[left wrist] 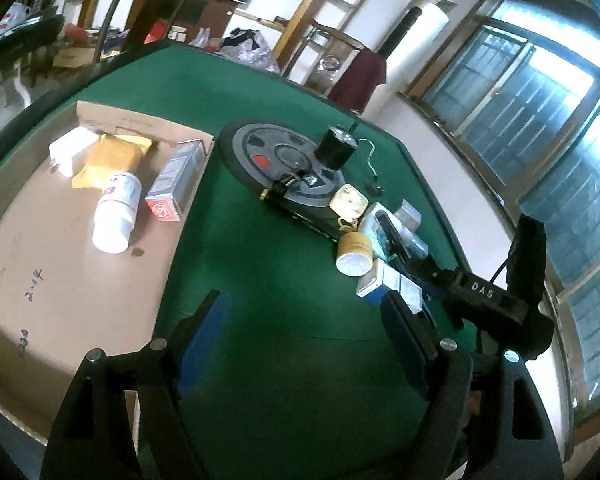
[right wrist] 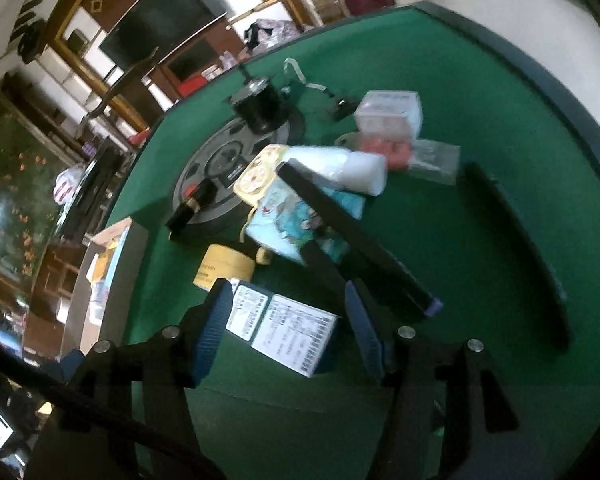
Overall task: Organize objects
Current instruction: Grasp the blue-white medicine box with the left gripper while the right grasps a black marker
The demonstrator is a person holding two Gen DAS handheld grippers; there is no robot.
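**Tongs apart over a green table — items part sorted**

Left gripper [left wrist: 300,316]: jaws apart, nothing between them, hanging over bare green table [left wrist: 260,264]; right gripper [right wrist: 288,320]: jaws apart, a small printed box [right wrist: 292,332] lying between the blue pads, no pad seen pressing on it.

Cardboard tray [left wrist: 60,248], left side of the table, holding:
- white plug adapter [left wrist: 70,150], far corner;
- yellow packet [left wrist: 112,156], just beside the adapter;
- white bottle [left wrist: 116,216], on its side, partly over the packet;
- silver carton with a red end [left wrist: 174,182], along the tray's right edge.

Loose pile on the cloth, right of the tray:
- grey weight plate [left wrist: 268,156], flat — a black motor [left wrist: 336,148] standing on its far rim, a thin wire trailing from it;
- black lipstick tube [right wrist: 188,208], resting against the plate's near edge;
- pale yellow square tin [left wrist: 348,202];
- yellow round tin [left wrist: 354,250], on its side, near the printed box;
- cartoon-printed pack [right wrist: 284,220], a long black bar [right wrist: 352,236] lying across it;
- white bottle [right wrist: 352,168], clear box [right wrist: 392,114] and clear packet [right wrist: 436,160] at the far side.
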